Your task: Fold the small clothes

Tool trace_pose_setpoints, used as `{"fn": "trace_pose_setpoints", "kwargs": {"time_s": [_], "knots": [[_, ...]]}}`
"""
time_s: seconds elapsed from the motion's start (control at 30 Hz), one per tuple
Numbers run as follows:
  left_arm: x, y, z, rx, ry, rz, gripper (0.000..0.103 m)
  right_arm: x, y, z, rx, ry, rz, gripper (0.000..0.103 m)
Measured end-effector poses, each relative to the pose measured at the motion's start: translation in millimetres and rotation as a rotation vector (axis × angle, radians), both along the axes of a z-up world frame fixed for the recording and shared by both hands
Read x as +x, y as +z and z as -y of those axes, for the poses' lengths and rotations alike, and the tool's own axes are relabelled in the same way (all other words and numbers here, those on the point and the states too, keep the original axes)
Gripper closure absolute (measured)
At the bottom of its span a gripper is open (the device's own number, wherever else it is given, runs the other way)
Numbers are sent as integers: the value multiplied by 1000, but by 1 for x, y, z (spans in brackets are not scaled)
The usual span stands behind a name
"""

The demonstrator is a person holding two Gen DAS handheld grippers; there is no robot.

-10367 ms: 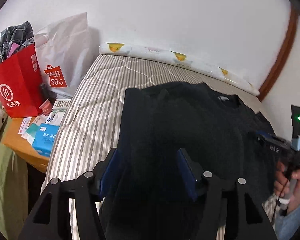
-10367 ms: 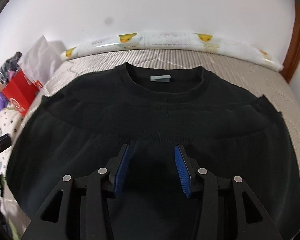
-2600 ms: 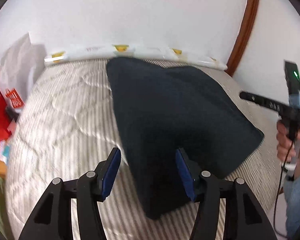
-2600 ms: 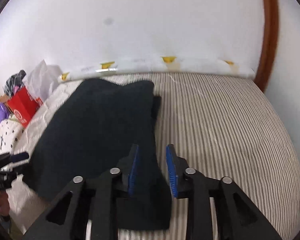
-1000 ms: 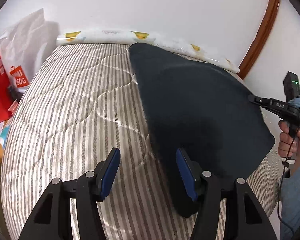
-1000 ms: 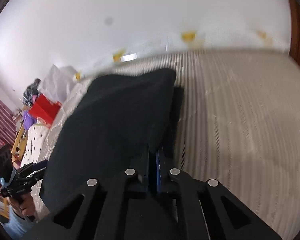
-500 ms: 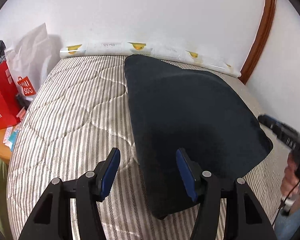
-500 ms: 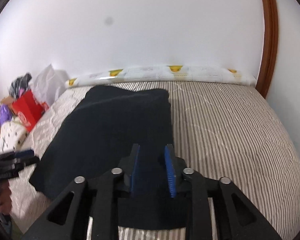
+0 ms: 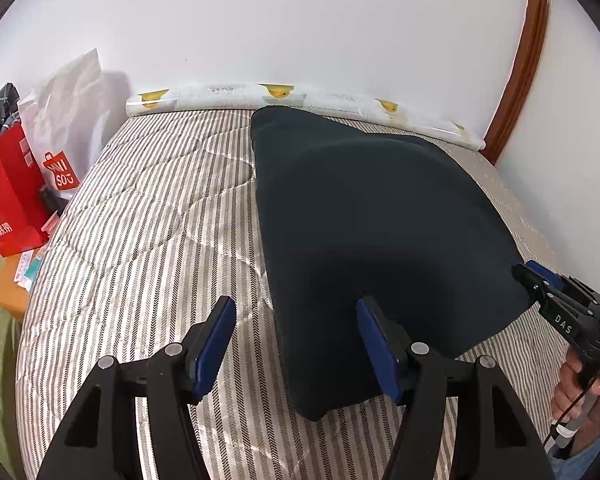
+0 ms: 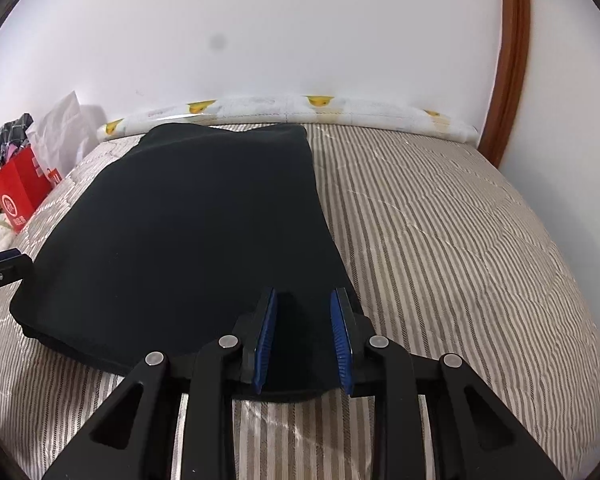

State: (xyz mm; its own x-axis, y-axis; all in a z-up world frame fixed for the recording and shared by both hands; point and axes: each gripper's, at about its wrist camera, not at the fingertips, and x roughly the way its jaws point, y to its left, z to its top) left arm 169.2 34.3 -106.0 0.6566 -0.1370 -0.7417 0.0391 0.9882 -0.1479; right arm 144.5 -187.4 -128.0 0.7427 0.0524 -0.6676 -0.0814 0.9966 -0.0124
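Note:
A folded black sweater point(image 9: 372, 208) lies flat on the striped mattress point(image 9: 148, 232). My left gripper point(image 9: 295, 306) hovers over its near left edge, jaws opening. The edge runs between the blue pads point(image 9: 216, 336), which do not press on it. In the right wrist view the sweater point(image 10: 196, 216) fills the left half of the bed. My right gripper point(image 10: 305, 294) sits over its near right corner, jaws closing slightly, with cloth between and under the pads but a gap showing. The right gripper point(image 9: 540, 280) also appears beside the sweater's right edge.
A rolled duck-print pad point(image 9: 300, 94) lines the wall at the head of the mattress. A red bag point(image 9: 8, 196) and a white shopping bag point(image 9: 68, 120) stand off the left side. A wooden door frame point(image 9: 520, 60) rises at the right. A hand point(image 9: 580, 384) holds the right gripper.
The right gripper, shut a second ago, has opened and swung round over the sweater's near right corner. The sweater has settled flat. The left gripper's view drew back a little.

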Motion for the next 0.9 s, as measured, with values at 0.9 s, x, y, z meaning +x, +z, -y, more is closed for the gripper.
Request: {"fn": "trace_pose_setpoints", "kwargs": {"time_s": [0.9], "knots": [[-59,37,19,-14,9,67,31,-60,41,11,105,-85,-34,57]]}}
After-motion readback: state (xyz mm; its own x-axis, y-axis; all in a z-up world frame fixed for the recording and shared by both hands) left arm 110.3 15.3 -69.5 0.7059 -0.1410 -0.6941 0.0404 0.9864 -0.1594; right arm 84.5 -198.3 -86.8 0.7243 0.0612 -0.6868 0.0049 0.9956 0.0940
